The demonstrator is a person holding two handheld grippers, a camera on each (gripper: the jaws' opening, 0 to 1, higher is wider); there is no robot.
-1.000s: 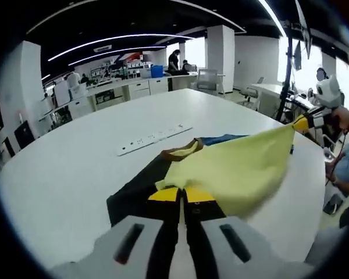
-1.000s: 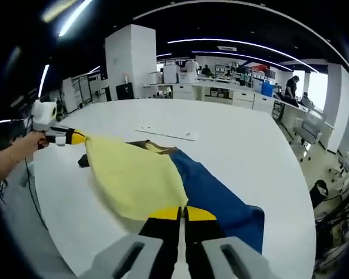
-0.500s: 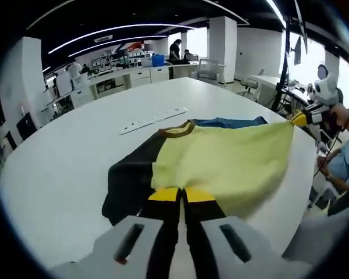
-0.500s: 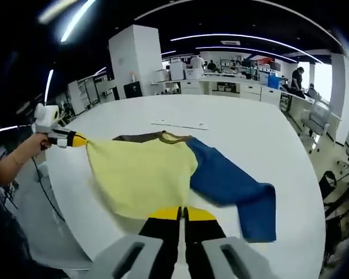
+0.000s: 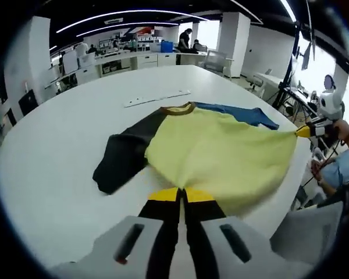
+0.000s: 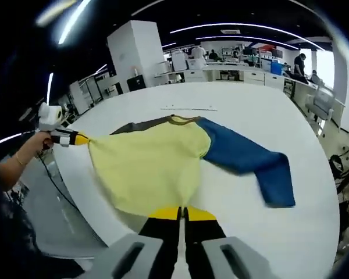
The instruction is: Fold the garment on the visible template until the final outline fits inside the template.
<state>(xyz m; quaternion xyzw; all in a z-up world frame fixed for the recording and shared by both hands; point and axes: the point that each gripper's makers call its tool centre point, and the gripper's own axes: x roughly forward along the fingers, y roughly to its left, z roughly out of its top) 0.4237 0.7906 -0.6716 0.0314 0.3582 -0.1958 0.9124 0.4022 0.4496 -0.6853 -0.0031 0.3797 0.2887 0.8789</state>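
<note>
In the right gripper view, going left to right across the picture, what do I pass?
Person's hand → left gripper → yellow shirt body → blue sleeve → bare white table.

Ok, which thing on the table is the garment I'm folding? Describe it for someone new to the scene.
Look at the big white table. Spread near its edge lies the garment, a long-sleeved top with a pale yellow body. One blue sleeve and one black sleeve set it apart from the thin white strip lying beyond its collar.
</note>
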